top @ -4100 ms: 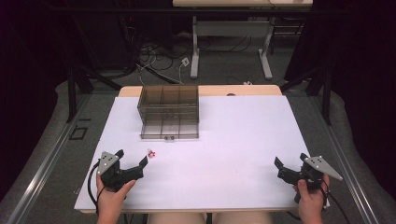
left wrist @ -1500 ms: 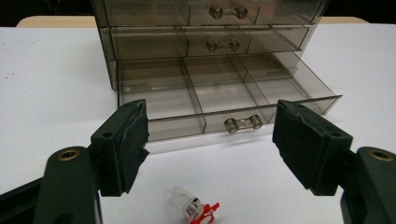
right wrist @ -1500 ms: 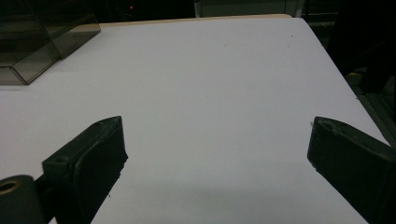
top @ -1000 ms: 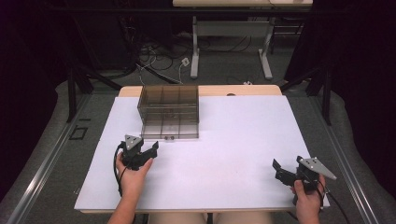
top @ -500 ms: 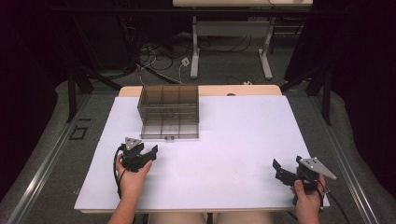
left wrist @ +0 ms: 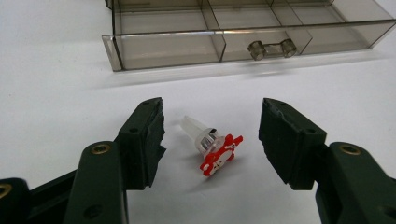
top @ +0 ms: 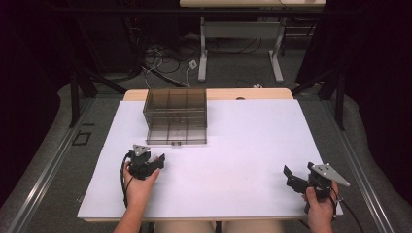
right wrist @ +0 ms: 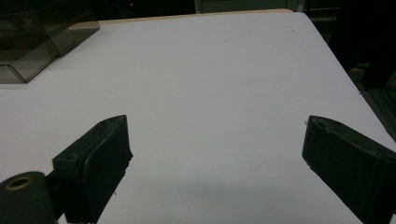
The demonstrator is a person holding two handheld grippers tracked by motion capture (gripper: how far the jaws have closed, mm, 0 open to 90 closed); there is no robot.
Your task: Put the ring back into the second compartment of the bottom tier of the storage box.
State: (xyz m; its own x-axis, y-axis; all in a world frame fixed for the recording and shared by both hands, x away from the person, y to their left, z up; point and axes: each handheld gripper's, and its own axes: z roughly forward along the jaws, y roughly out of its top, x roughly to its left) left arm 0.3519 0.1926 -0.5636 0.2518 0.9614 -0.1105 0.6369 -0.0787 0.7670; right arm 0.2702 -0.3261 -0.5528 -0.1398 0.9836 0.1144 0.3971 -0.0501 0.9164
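Right gripper rests at the desk's near right corner, released, jaws just closing on nothing. Left gripper, earlier at the near left edge, now sits farther in, before the clear drawer box. Its jaws, just closing, straddle the red-and-white part without touching it.

The tabletop is a white, matte rectangular surface with a wooden strip exposed along its far edge. A smoke-tinted transparent compartment box rests directly on it, left of centre near the far edge. A small part, a clear cylinder on a red toothed base, lies on its side on the white surface, near the box's front wall.
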